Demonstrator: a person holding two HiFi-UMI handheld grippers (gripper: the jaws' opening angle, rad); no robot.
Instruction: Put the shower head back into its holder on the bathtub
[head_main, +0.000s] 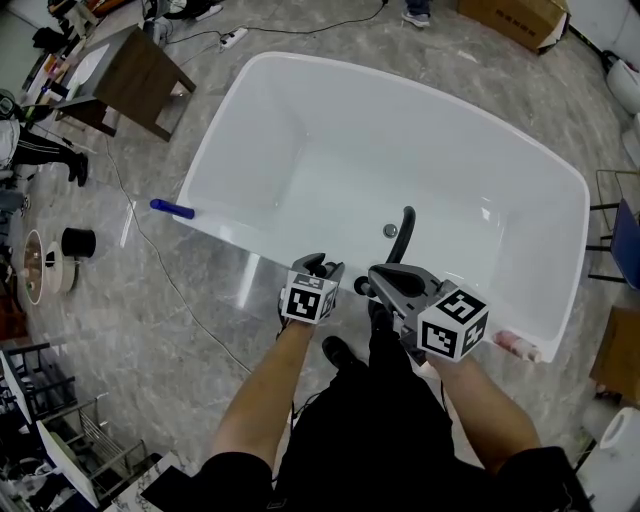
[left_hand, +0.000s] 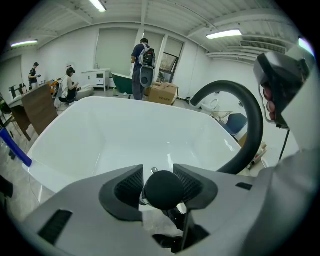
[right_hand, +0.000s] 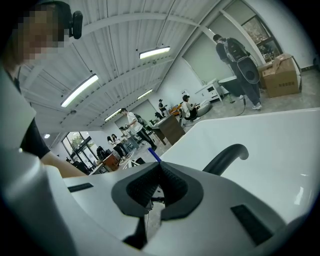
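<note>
The white bathtub (head_main: 300, 130) lies in front of me, and both grippers sit at its near rim. In the left gripper view the black rounded end of the shower head (left_hand: 163, 189) stands between the jaws of my left gripper (left_hand: 157, 175) with a chrome ring just under it. The pads flank it closely and the left pad shows a slim gap. The left gripper (head_main: 317, 266) points steeply down. My right gripper (head_main: 378, 283) is beside it, jaw tips together (right_hand: 160, 167) with nothing between them. A black curved spout (head_main: 404, 233) rises just beyond.
A blue object (head_main: 172, 209) lies on the tub's left rim and a pink bottle (head_main: 517, 345) on the near right rim. The drain (head_main: 390, 231) is in the tub floor. A wooden table (head_main: 140, 75), cables and a cardboard box (head_main: 515, 15) stand around; people stand in the background.
</note>
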